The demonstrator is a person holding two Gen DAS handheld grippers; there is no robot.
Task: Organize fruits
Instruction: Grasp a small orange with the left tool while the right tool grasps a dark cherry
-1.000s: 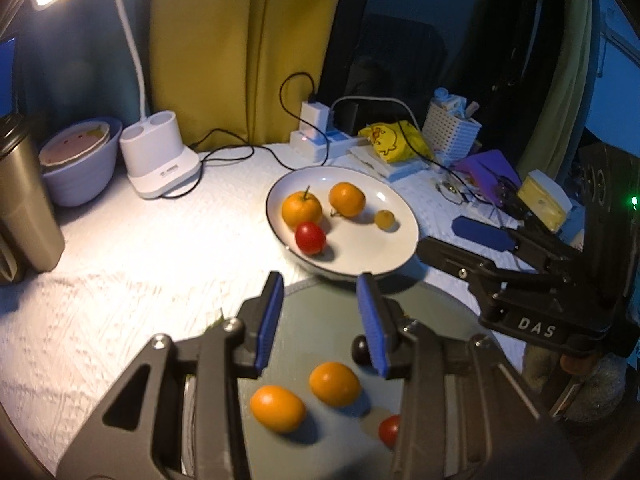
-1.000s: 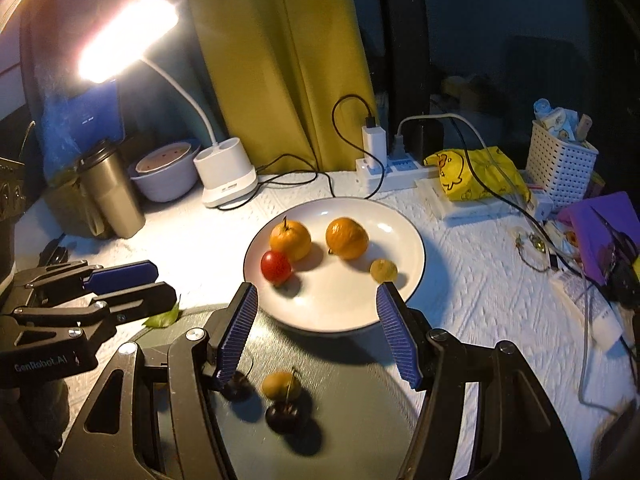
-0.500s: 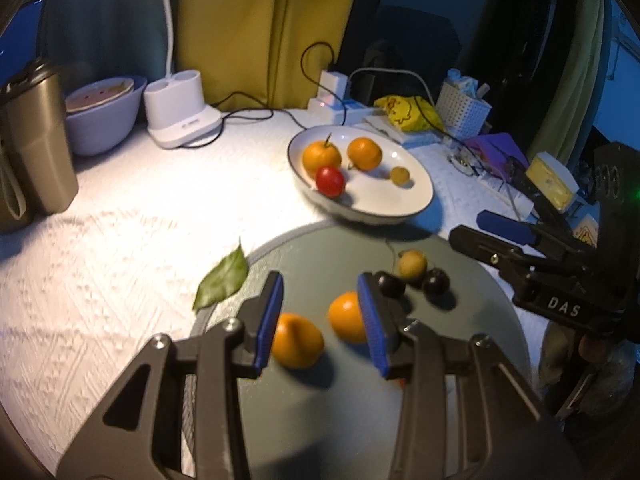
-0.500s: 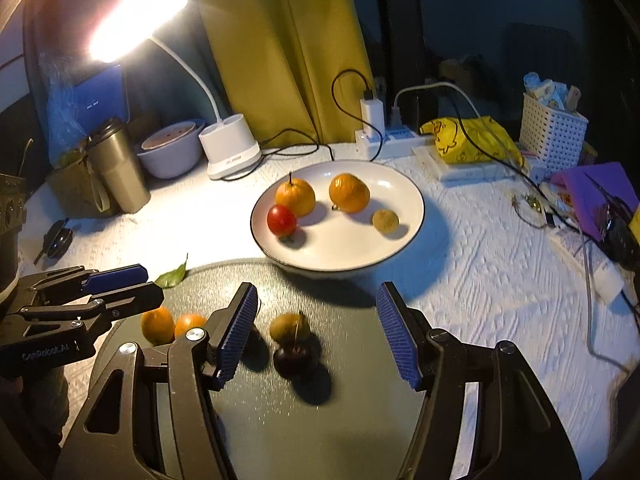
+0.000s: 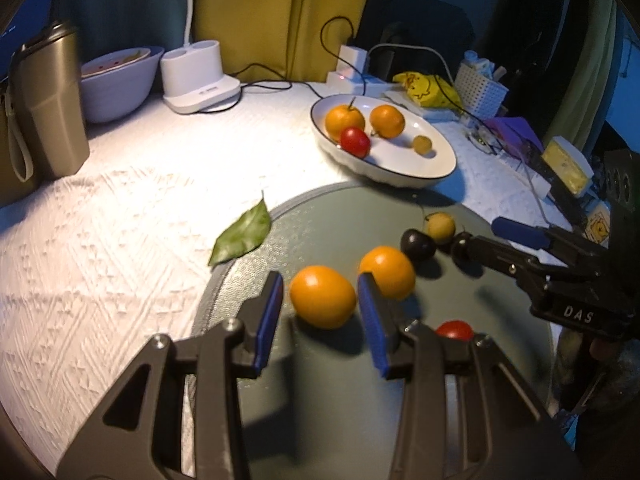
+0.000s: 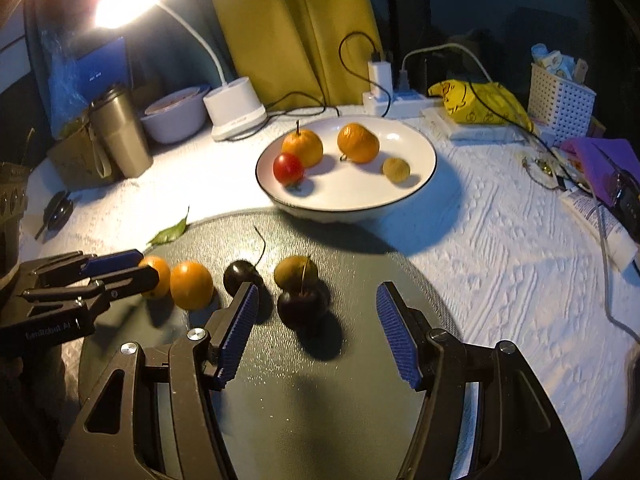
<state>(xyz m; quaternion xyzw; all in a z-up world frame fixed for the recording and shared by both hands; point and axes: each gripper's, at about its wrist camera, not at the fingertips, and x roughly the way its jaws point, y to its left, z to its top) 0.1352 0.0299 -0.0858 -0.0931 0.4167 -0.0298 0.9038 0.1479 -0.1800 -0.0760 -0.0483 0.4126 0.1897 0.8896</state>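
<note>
The left gripper point(image 5: 320, 316) is hanging low over the dark round mat point(image 5: 320, 224), and its blue pads are standing narrowly apart on both sides of 1 orange kumquat point(image 5: 322, 297) without pressing it. I judge that it is lining up to pick this fruit. The kumquat is oval, and its long axis is running from about 10 o'clock to 4 o'clock in the left wrist view, so the pads are facing its longer sides at a slant.

The right gripper point(image 6: 316, 332) is standing wide and empty over the same mat. A dark cherry point(image 6: 301, 306) is lying just ahead of the gap, toward 12 o'clock, and its thin stem is pointing up toward 12 o'clock, across the greenish fruit point(image 6: 296, 270) touching it.

At 12 o'clock past the mat, the white plate point(image 6: 420, 184) is already holding 4 fruits, so it is probably the place for sorted fruit.
</note>
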